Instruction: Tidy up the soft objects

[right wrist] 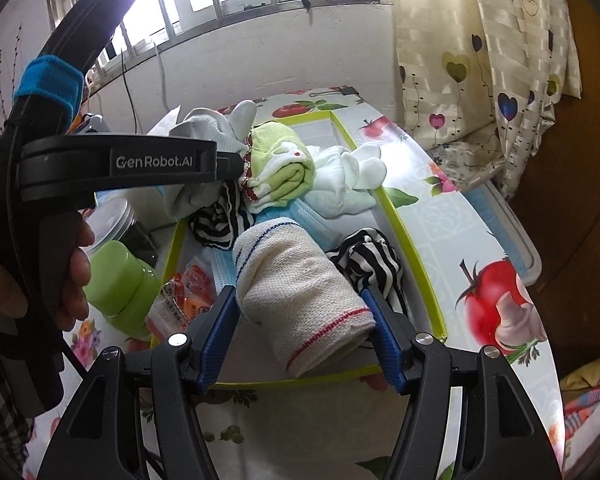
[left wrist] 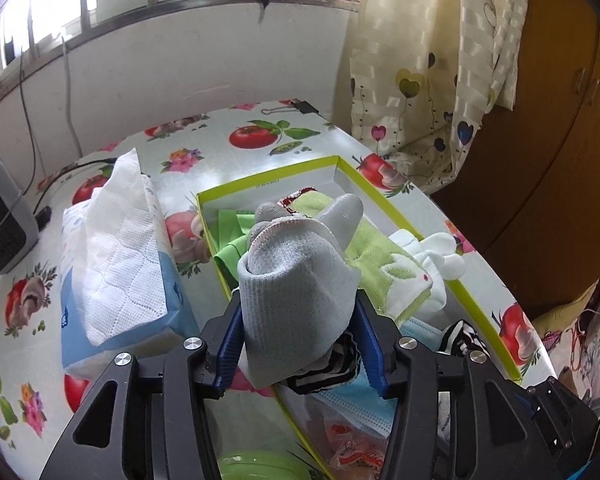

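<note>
The left gripper [left wrist: 298,336] has a grey knitted work glove with a rubbery grey palm [left wrist: 296,276] between its blue ribbed pads; the glove bulges to both pads, though whether they press or merely flank it I cannot tell; it hangs over the near end of the shallow cardboard box with a lime-green rim [left wrist: 268,172], above a black-and-white striped sock [left wrist: 332,368]. The right gripper [right wrist: 306,334] is clamped on a cream knitted glove with a red stitched cuff [right wrist: 300,292], rolled into a fat bundle that fills the gap between its pads, low over the box's near edge. Inside the box lie a folded green towel with a white rabbit patch [left wrist: 384,264], a pair of white socks [right wrist: 352,172] and a blue face mask [left wrist: 360,404]; a soft pack of white tissues [left wrist: 120,256] lies just left of the box. Both gloves look light, limp and compressible, likely to sag and unroll; the coated palm probably grips better than the knit; the thick rolled middle seems the safest hold, squeezed firmly since nothing here is fragile.
</note>
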Motion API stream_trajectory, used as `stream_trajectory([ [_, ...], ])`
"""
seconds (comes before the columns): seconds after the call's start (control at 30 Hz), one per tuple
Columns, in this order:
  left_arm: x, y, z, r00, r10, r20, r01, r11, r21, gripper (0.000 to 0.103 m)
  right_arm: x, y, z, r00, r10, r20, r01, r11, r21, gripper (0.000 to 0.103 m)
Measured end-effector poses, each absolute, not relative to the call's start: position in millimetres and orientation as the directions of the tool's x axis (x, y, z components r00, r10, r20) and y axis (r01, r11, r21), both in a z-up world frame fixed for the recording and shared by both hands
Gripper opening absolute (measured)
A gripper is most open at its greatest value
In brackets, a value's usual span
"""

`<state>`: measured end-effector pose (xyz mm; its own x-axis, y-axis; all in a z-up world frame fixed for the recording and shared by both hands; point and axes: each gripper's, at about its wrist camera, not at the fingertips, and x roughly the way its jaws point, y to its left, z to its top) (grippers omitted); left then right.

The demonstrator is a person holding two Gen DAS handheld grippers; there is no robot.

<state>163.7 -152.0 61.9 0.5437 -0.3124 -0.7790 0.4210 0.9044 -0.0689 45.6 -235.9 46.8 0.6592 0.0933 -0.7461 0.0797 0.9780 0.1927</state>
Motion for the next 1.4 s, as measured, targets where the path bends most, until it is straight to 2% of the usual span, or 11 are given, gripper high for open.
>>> stream_trajectory([
  [0.13, 159.4, -149.2, 63.7, 0.537, -0.312, -0.784, 0.423, 0.903, -0.07, 0.057, 42.5, -236.9, 49.2, 0.665, 0.093, -0.741, 0.083, 0.977, 0.197, 0.064],
  [0.2, 154.8, -147.4, 66.4, 0.542, -0.32, -0.777, 0.432, 0.899, -0.069, 0.065, 40.4, -237.6, 51.4, 0.672, 0.093, -0.735, 0.084, 0.976, 0.201, 0.068],
  [0.47, 140.2, -140.6, 80.2, 0.562, -0.336, -0.756, 0.434, 0.898, -0.077, 0.068, 36.6, -237.1, 56.9, 0.686, 0.083, -0.722, 0.093, 0.975, 0.201, 0.07],
  [0.77, 104.2, -115.7, 95.9, 0.592, -0.356, -0.723, 0.416, 0.903, -0.104, 0.068, 23.5, -234.6, 68.9, 0.716, 0.07, -0.694, 0.098, 0.975, 0.198, 0.076],
  [1.03, 64.5, -83.8, 101.3, 0.642, -0.324, -0.695, 0.363, 0.927, -0.096, 0.069, 5.4, -231.8, 78.5, 0.73, 0.06, -0.681, 0.093, 0.978, 0.186, 0.077],
  [1.4, 22.5, -52.0, 68.2, 0.619, -0.272, -0.737, 0.286, 0.952, -0.111, 0.069, -19.6, -212.3, 66.1, 0.69, 0.064, -0.721, 0.054, 0.989, 0.139, 0.077],
])
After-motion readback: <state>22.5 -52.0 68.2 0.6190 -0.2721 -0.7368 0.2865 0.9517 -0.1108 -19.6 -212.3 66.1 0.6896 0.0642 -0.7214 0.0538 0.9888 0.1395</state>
